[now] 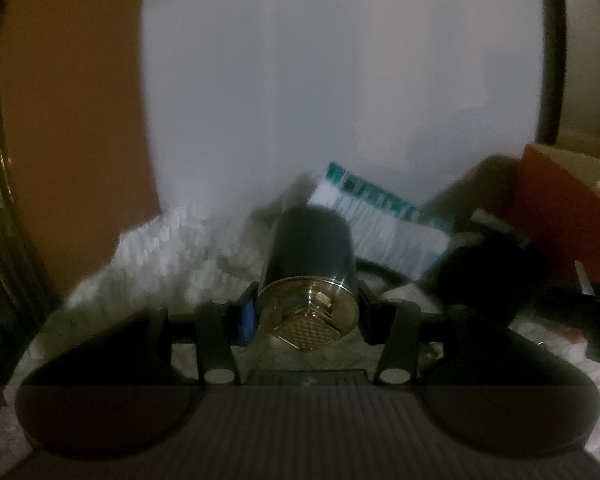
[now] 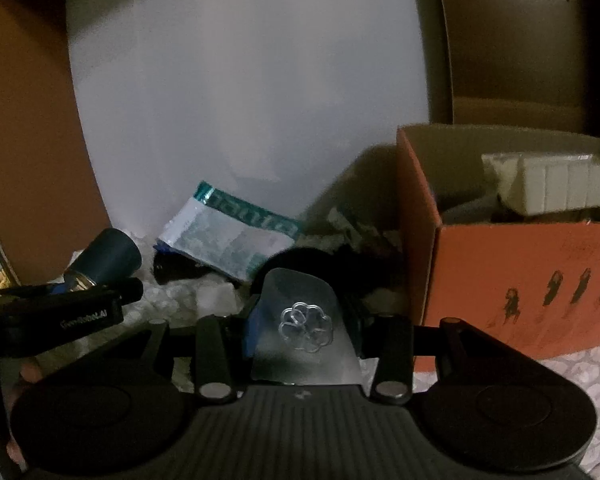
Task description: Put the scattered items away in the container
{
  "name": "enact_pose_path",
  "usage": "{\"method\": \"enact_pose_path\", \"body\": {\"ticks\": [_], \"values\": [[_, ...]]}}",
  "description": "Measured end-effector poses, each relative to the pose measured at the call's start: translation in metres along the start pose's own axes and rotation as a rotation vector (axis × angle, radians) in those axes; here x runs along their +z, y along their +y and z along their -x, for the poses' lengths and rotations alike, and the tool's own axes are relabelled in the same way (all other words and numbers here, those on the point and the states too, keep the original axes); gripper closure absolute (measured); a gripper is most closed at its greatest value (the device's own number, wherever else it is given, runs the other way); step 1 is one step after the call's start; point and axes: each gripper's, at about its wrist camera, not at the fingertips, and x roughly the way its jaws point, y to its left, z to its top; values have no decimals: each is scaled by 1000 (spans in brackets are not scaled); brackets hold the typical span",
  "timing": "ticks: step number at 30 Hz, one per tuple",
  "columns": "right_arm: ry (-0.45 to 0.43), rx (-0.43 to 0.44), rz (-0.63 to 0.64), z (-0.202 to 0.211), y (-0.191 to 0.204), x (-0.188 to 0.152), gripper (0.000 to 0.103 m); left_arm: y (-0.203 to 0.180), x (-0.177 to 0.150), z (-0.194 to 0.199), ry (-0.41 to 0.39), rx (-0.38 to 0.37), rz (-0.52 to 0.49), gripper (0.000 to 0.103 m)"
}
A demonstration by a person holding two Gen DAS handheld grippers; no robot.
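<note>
Left wrist view: the left gripper (image 1: 308, 312) is clamped on a dark can (image 1: 310, 256), its gold end (image 1: 308, 312) toward the camera, fingers pressed on both sides. Beyond it a white-and-teal packet (image 1: 380, 224) leans on the white wall (image 1: 300, 80), over crumpled white wrap (image 1: 172, 248). The orange box (image 1: 556, 216) stands far right.

Right wrist view: the right gripper (image 2: 306, 332) is closed on a clear plastic piece (image 2: 306, 332) embossed with a flower. The can (image 2: 108, 258) sits far left in the other gripper (image 2: 80, 304). The packet (image 2: 228, 236) lies ahead. The box (image 2: 520, 280), right, holds a white block (image 2: 556, 184).
</note>
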Motion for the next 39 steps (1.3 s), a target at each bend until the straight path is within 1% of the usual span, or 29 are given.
{"method": "enact_pose_path", "body": {"ticks": [9, 13, 17, 21, 26, 30, 33, 36, 39], "values": [[-80, 21, 1, 36, -8, 22, 63, -28, 19, 28, -81, -16, -19, 57], [-131, 23, -5, 55, -21, 33, 63, -48, 30, 40, -121, -34, -30, 57], [-185, 13, -6, 77, -41, 46, 63, -74, 43, 45, -157, -68, -43, 57], [-238, -16, -18, 95, -73, 61, 63, -110, 53, 42, -168, -110, -70, 57], [-273, -76, -57, 100, -131, 76, 63, -165, 64, 33, -185, -161, -98, 56], [-267, -121, -67, 92, -175, 84, 63, -200, 71, 17, -184, -193, -97, 56], [-250, -143, -67, 81, -202, 88, 63, -218, 74, 1, -173, -201, -94, 56], [-236, -154, -63, 72, -222, 88, 63, -235, 78, -14, -158, -196, -95, 56], [-228, -158, -63, 65, -237, 90, 63, -242, 77, -28, -148, -192, -104, 56]]}}
